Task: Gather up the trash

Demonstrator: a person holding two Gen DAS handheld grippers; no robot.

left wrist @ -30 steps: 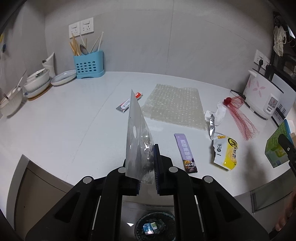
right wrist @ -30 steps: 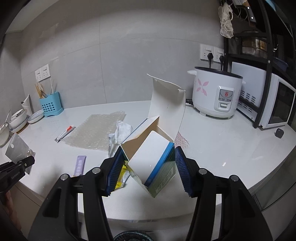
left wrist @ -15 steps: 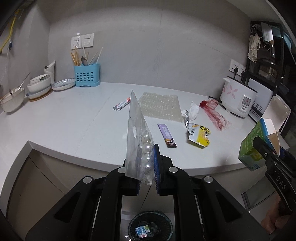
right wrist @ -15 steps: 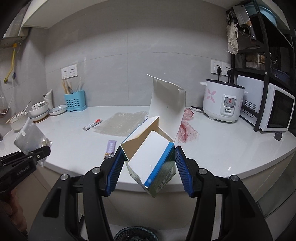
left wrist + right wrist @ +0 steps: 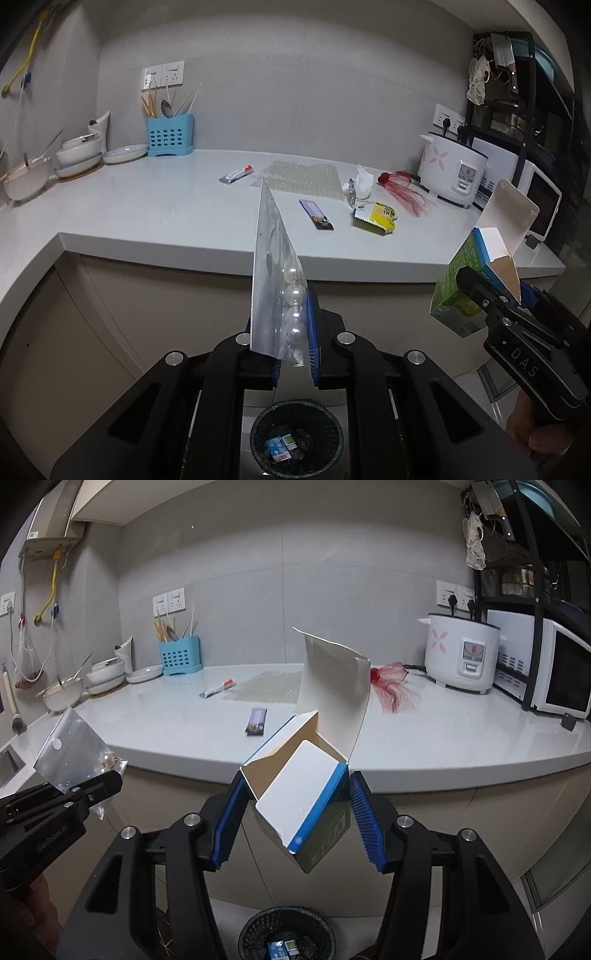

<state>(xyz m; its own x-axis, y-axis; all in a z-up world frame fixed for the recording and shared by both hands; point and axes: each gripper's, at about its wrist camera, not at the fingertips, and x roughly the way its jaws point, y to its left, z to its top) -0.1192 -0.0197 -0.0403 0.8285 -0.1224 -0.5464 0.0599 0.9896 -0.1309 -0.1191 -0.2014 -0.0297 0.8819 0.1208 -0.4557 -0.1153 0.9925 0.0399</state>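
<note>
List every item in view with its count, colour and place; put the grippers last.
Silver plastic packet of pearl beads: 1, silver, in left gripper.
Open cardboard carton: 1, white, blue and green, in right gripper.
Mesh waste bin: 1, dark, on floor below; small cartons inside.
Bubble wrap sheet: 1, clear, on counter.
Small tube: 1, white with red cap, left of wrap.
Purple sachet: 1, counter.
Yellow snack wrapper: 1, counter.
Crumpled tissue: 1, white.
Red net bag: 1, near cooker.
Rice cooker: 1, white.
Blue utensil holder: 1.
Left gripper: 1, black, shut.
Right gripper: 1, black, shut.
</note>
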